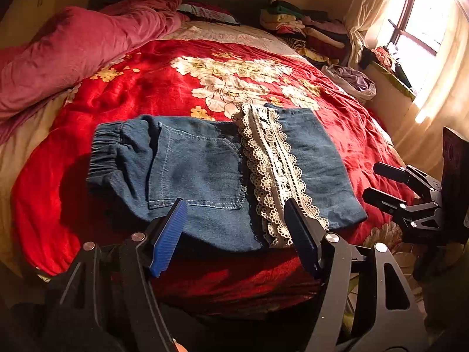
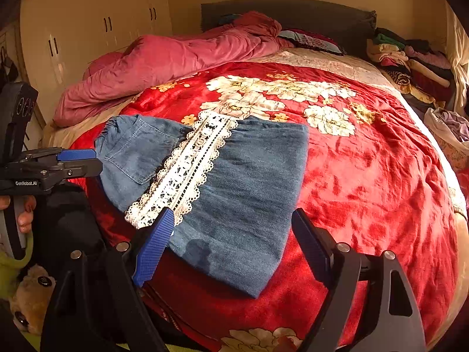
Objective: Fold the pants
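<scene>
Blue denim pants point(image 1: 202, 167) lie folded in a compact bundle on the red flowered bedspread point(image 1: 164, 88), with the elastic waistband at the left and a cream lace strip point(image 1: 272, 170) across the middle. My left gripper point(image 1: 234, 205) hovers open over the bundle's near edge with nothing between its blue pads. In the right wrist view the pants point(image 2: 252, 182) lie the same way and the lace strip point(image 2: 187, 170) runs diagonally. My right gripper point(image 2: 233, 214) stands open above the near right part of the denim, holding nothing. Each gripper also shows in the other's view, the right gripper point(image 1: 378, 182) and the left gripper point(image 2: 80, 161).
A crumpled pink quilt point(image 2: 164, 61) lies along the bed's far left. Stacked clothes point(image 2: 410, 58) and a pale bundle point(image 2: 451, 126) sit at the far right, by a bright window point(image 1: 422, 26). Wardrobe doors point(image 2: 88, 29) stand behind. A plush toy point(image 2: 29, 299) lies below left.
</scene>
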Demonstrator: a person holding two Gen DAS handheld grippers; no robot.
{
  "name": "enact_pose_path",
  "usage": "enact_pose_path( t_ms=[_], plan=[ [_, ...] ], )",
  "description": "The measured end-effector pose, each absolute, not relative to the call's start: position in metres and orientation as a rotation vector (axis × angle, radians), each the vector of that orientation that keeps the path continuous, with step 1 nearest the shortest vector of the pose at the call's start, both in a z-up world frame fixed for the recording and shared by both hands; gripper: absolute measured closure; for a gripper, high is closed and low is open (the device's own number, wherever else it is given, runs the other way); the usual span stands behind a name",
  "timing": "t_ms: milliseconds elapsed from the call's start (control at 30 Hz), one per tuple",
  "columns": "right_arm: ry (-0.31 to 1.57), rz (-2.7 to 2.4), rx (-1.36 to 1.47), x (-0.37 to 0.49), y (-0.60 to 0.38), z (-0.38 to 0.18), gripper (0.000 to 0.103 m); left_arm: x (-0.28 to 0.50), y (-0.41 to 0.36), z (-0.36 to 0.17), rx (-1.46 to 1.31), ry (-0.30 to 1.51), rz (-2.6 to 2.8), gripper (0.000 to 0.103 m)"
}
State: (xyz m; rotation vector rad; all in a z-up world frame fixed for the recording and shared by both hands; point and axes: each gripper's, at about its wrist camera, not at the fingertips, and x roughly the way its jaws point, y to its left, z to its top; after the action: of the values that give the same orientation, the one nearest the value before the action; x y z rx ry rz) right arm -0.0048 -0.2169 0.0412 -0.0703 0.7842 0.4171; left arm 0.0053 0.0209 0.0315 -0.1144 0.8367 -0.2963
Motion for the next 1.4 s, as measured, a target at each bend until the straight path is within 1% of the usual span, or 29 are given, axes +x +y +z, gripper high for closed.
enact_pose_path(
  t_ms=[200, 467, 533, 767, 1100, 1133, 1200, 1267, 1333, 1400],
  plan=[
    [0.757, 0.455, -0.099, 0.004, -0.195, 0.055, 0.022, 0.002, 0.050, 0.037, -0.125, 0.811, -0.224, 0.038],
    [0.746, 0.526, -0.150, 0.026, -0.154, 0.067, 0.021, 0.003, 0.095, 0.026, -0.197, 0.840, -0.129, 0.027],
    [0.745, 0.535, -0.152, 0.033, -0.144, 0.069, 0.005, 0.005, 0.102, 0.022, -0.217, 0.849, -0.119, 0.026],
    [0.744, 0.603, -0.173, 0.062, -0.106, 0.074, 0.005, 0.008, 0.117, 0.009, -0.262, 0.872, -0.097, 0.023],
    [0.807, 0.760, -0.280, 0.109, -0.041, 0.072, 0.004, 0.018, 0.119, -0.014, -0.318, 0.921, -0.126, 0.023],
    [0.822, 0.772, -0.288, 0.114, -0.035, 0.071, 0.004, 0.018, 0.118, -0.016, -0.322, 0.925, -0.137, 0.024],
    [0.838, 0.802, -0.315, 0.123, -0.022, 0.067, 0.004, 0.020, 0.115, -0.020, -0.344, 0.933, -0.176, 0.033],
    [0.849, 0.823, -0.349, 0.128, -0.011, 0.063, 0.004, 0.023, 0.114, -0.026, -0.374, 0.950, -0.199, 0.052],
    [0.864, 0.863, -0.376, 0.133, 0.001, 0.058, 0.004, 0.025, 0.113, -0.031, -0.398, 0.963, -0.215, 0.059],
    [0.876, 0.896, -0.397, 0.136, 0.011, 0.054, 0.004, 0.027, 0.112, -0.035, -0.415, 0.973, -0.219, 0.060]
  ],
)
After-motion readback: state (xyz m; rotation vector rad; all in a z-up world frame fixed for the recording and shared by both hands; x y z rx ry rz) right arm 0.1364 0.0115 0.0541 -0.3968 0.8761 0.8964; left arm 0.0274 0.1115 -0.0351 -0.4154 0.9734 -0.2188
